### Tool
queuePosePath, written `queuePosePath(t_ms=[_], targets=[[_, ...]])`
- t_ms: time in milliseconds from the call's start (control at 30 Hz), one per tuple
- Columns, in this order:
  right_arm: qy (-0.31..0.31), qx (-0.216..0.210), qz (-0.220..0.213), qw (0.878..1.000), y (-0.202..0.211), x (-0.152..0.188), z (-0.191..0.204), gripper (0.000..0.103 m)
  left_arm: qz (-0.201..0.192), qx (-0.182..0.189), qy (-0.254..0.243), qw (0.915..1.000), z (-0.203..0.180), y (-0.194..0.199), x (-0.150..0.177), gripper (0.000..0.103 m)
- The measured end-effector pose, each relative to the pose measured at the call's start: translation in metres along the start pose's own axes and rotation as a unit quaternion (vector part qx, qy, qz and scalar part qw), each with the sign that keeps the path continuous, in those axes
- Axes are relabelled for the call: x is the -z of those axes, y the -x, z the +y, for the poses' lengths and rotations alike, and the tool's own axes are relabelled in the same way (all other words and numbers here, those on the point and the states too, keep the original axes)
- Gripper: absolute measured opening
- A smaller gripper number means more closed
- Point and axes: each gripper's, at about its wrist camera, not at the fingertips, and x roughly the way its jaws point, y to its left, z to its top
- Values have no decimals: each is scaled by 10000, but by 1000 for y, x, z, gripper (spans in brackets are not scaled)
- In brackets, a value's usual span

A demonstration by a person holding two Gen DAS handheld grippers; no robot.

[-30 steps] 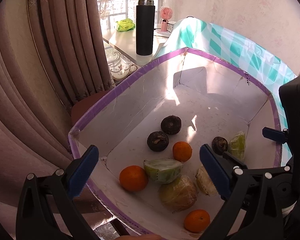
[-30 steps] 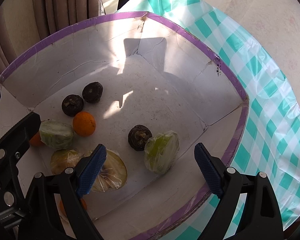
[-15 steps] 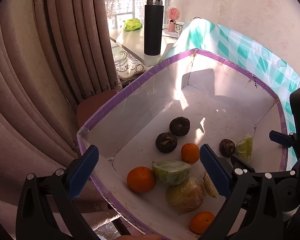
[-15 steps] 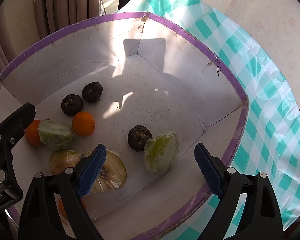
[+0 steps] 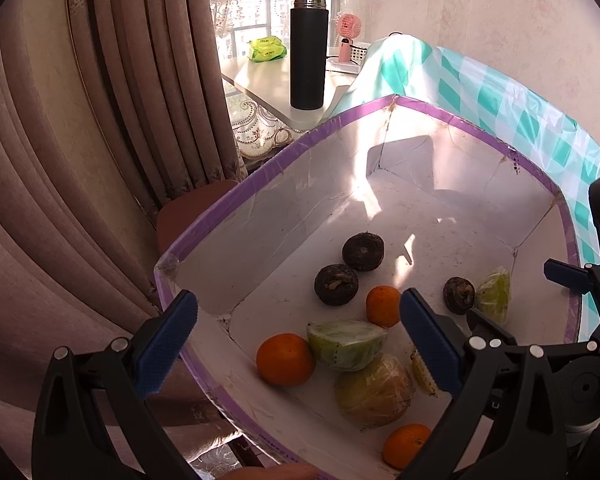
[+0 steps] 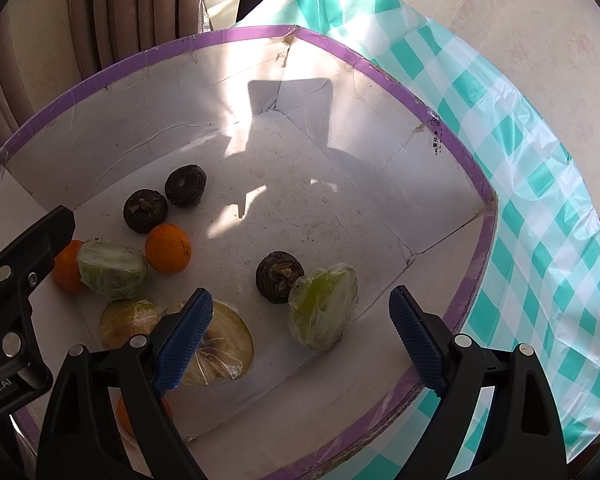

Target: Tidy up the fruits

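Holding both tools above the near end of the box, I am keeping the left gripper point(image 5: 298, 344) spread wide with nothing between its blue pads, and the right gripper point(image 6: 300, 338) is likewise standing wide and empty. Both are pointing down into the white cardboard box with purple-taped rim point(image 6: 380, 68).

Nearest to me, a small orange point(image 5: 405, 445) is lying by the near wall. Just beyond it, a large yellow-green fruit in clear wrap point(image 5: 374, 394) is sitting beside a cut yellow piece in plastic film point(image 6: 220, 344), the two close together. A pale green wrapped wedge point(image 5: 346, 344) is resting next, touching a second orange point(image 5: 286, 359) on its left. A third orange point(image 6: 168, 248) is lying a little farther in.

Toward the right wall, a green wrapped fruit piece point(image 6: 324, 306) is leaning against a dark brown round fruit point(image 6: 278, 276). Two more dark brown round fruits point(image 6: 164, 198) are sitting side by side farther back.

Beyond the box, a teal checked plastic cloth point(image 6: 540, 200) is spreading out, and a tall black flask point(image 5: 308, 54) is standing on a white table point(image 5: 268, 76) by beige curtains point(image 5: 100, 120).
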Motion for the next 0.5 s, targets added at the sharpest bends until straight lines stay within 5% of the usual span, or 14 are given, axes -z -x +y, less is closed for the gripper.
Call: queuePosePath(t_ms=[500], targets=[[-13, 10, -5, 10000, 0, -1, 1, 87, 6, -4, -1, 10000, -1, 0, 0, 101]])
